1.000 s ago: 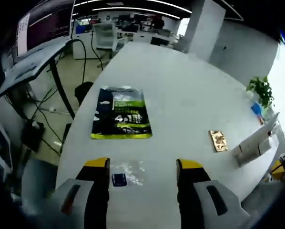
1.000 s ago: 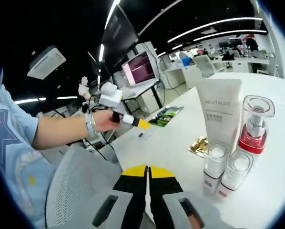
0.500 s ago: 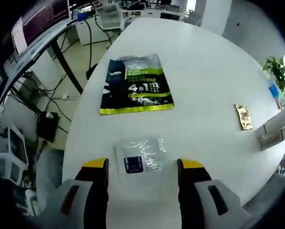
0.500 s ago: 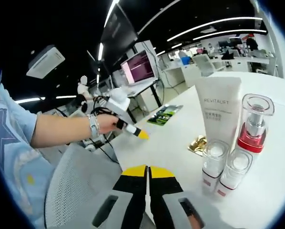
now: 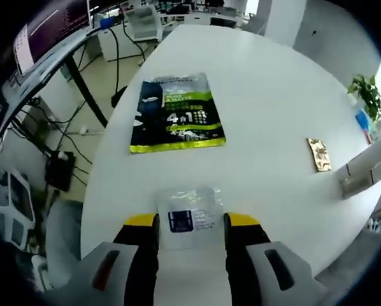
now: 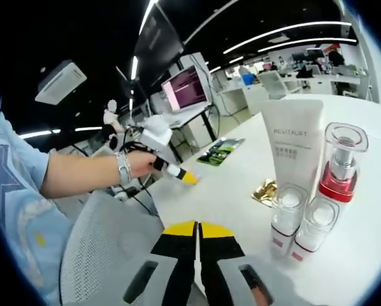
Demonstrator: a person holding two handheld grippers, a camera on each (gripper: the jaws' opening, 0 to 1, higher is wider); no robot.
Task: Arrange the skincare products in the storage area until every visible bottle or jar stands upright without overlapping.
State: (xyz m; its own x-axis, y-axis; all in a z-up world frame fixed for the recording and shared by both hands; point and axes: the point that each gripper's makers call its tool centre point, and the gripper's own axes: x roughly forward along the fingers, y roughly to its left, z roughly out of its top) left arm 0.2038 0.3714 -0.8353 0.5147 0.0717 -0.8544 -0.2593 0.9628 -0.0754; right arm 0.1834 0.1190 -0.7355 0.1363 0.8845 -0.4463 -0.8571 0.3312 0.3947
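On a white oval worktop (image 5: 267, 121) in an open office, the left gripper (image 5: 190, 223) sits low at the bottom of the left gripper view, its yellow-tipped jaws a little apart on either side of a small clear sachet (image 5: 189, 217) with a dark blue label, lying flat at the near edge; whether the pads already touch it cannot be told. Thin and floppy, the sachet looks light and slippery and would likely buckle if pinched in the middle, so a hold across its edges, close to the label, seems the safer grip. Above it, at upper left of that view, lies a flat green-and-black mask packet (image 5: 176, 113), and toward the right edge a small gold foil sachet (image 5: 318, 155). At the bottom centre of the right gripper view, the right gripper (image 6: 197, 231) is pressed together with nothing between its jaws. On the right side of that frame stand the upright products: a white Revitalift tube (image 6: 294, 143), a clear pump bottle with a red base (image 6: 341, 167) and two small clear-capped bottles (image 6: 286, 217), close together but not overlapping. These look rigid and top-heavy, easily knocked by a passing gripper. A mesh chair back (image 6: 104, 255) fills the lower left, close beside the worktop edge.
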